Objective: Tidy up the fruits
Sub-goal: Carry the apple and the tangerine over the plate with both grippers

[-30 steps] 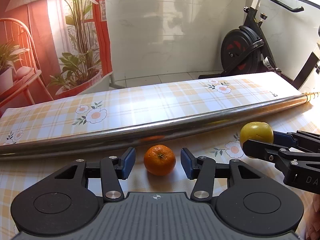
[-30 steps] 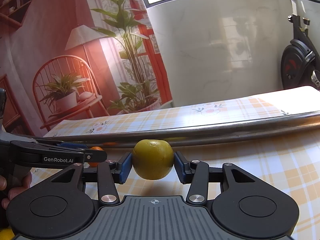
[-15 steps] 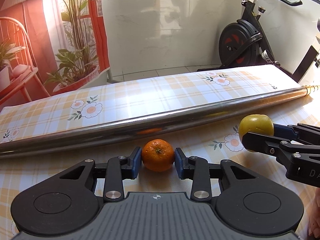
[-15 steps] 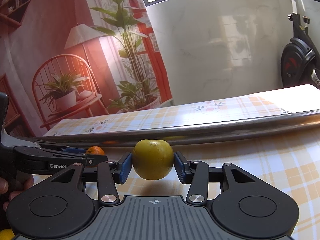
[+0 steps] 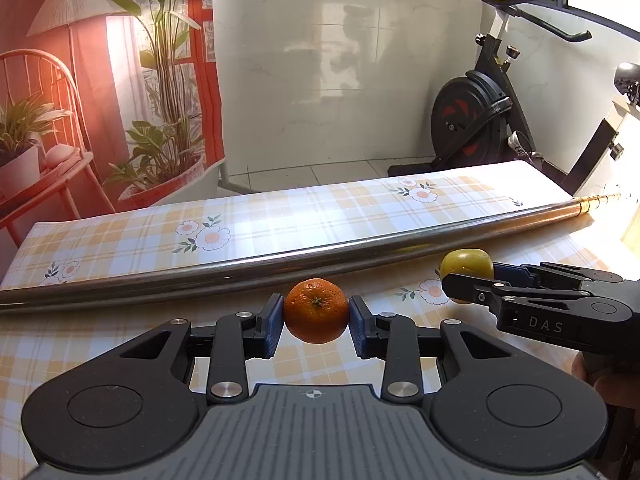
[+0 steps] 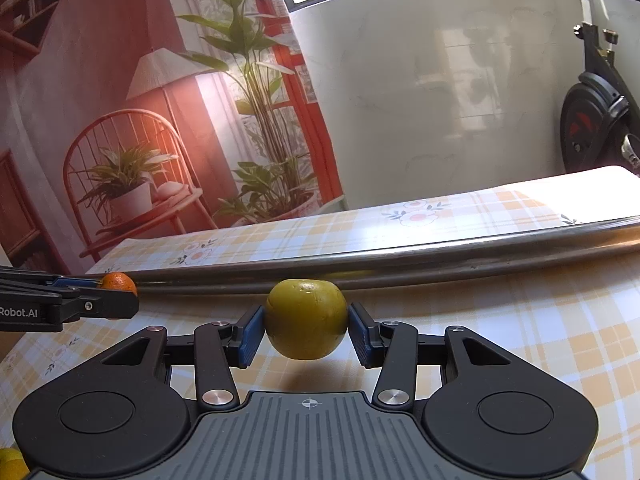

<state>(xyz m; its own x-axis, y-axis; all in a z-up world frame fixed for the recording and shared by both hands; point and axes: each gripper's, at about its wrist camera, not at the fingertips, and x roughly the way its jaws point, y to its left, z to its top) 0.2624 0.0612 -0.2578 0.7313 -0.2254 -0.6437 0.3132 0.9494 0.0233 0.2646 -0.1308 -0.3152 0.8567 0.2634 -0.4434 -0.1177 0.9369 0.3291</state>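
So both grippers are loaded right now. The left gripper (image 5: 316,312) is pinching a mandarin orange (image 5: 316,311) dead centre between its blue pads (image 5: 271,326), and in the left wrist view the fruit looks lifted just clear of the checked tablecloth (image 5: 120,240). The right gripper (image 6: 306,320) is clamped on a yellow-green fruit (image 6: 306,319), maybe a guava or a greenish citrus, can't tell which, and it has a shadow under it, so I'd say it's off the cloth too.

The relation that matters: each fruit sits straight at 12 o'clock from its own gripper, right in the jaws, so nothing needs re-aiming. From the left gripper, the right one comes in from about 3 o'clock, close by, fingers pointing across. Both fruits are roundish, no long axis to worry about. Beyond them at 12 o'clock a long metal pole (image 5: 280,264) lies across the cloth, running roughly 9 to 3, so any forward carry has to go over it.

Compared with a second ago: the left jaws were wide open with the mandarin sitting on the cloth between them. Half a second ago they closed on it, and now it's raised a bit. The right side looks basically unchanged, same grip throughout.

No bowl or basket in sight, just a sliver of yellow fruit (image 6: 10,460) at the right view's 7 o'clock corner.
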